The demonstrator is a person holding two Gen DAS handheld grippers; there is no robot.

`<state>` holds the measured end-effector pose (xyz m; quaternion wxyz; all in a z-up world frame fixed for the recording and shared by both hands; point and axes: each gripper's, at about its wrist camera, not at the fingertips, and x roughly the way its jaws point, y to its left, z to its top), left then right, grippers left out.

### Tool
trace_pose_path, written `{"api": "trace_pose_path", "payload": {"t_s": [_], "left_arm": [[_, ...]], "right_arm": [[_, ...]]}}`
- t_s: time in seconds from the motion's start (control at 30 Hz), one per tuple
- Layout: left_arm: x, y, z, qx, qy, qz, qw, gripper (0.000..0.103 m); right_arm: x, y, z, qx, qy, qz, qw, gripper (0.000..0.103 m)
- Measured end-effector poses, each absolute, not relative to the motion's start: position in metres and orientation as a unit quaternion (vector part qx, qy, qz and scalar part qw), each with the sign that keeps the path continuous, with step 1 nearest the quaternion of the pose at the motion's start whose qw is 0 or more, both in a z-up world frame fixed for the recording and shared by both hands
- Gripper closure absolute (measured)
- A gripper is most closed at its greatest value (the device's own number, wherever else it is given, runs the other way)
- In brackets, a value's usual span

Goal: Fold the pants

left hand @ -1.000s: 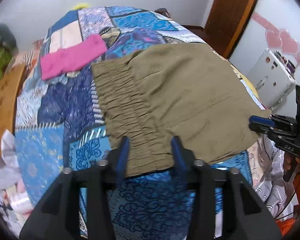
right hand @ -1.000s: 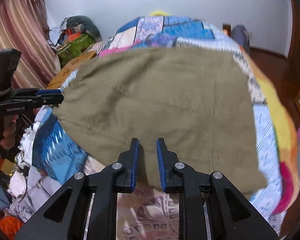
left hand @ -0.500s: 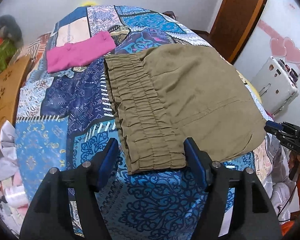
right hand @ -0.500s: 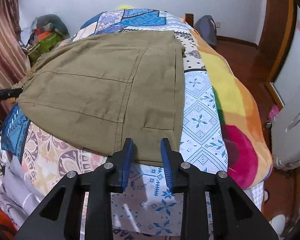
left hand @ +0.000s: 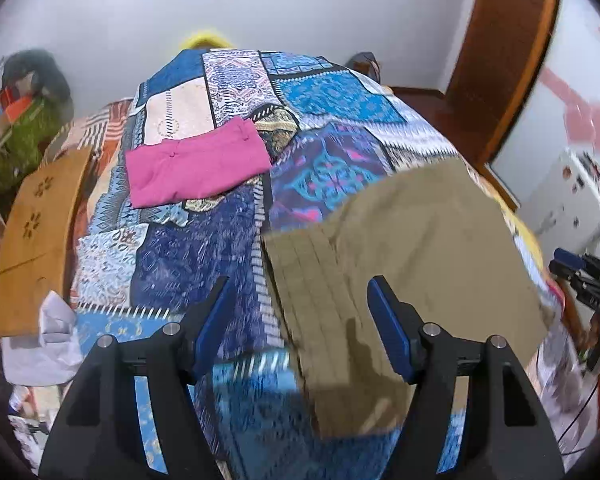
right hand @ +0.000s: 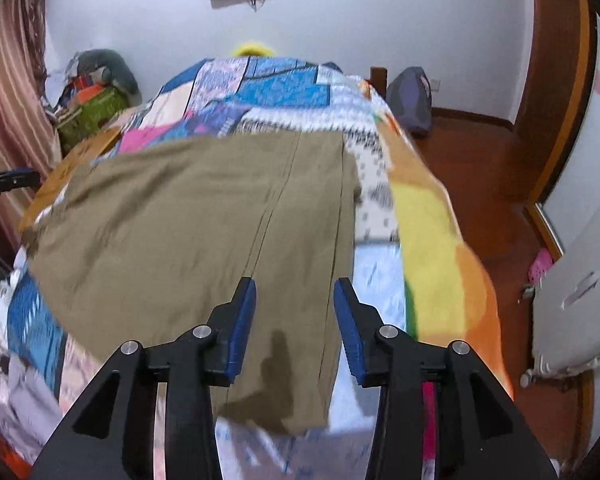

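Pants (left hand: 420,248) lay flat on the bed (left hand: 204,248), soft and limp, best pinched at the gathered waistband (left hand: 312,292); left gripper (left hand: 300,320) released, right gripper (right hand: 294,320) opening, empty.

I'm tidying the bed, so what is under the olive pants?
The olive pants lie flat on the patchwork bedspread, which shows all around them. Whatever lies beneath the cloth itself is covered and cannot be seen.

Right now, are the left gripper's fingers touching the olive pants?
Apart. The left wrist view shows the left gripper open above the olive pants, which lie flat on the patchwork bedspread, not pinched.
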<state>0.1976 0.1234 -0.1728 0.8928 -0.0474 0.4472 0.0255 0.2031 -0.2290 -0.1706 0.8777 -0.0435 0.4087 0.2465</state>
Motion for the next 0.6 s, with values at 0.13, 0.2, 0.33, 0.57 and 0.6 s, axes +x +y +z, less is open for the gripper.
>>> {"api": "trace_pose_path", "payload": {"t_s": [0.13,0.2,0.33,0.57,0.6], "left_arm": [[0.224,0.127,-0.179,-0.049,0.449,0.032,0.891,0.035],[0.235,0.128,-0.183,-0.052,0.453,0.028,0.889,0.035],[0.254,0.129,-0.195,-0.051,0.46,0.021,0.886,0.035],[0.27,0.127,-0.231,-0.035,0.479,0.0,0.877,0.035],[0.272,0.126,-0.236,-0.028,0.481,0.003,0.876,0.035]], "right_arm": [[0.236,-0.219,-0.168,-0.057,0.398,0.247,0.882,0.063],[0.252,-0.215,-0.169,-0.06,0.397,0.249,0.881,0.062],[0.291,-0.207,-0.178,-0.06,0.404,0.253,0.877,0.062],[0.351,-0.19,-0.201,-0.072,0.418,0.268,0.865,0.062],[0.361,-0.185,-0.207,-0.076,0.424,0.266,0.862,0.062]]}}
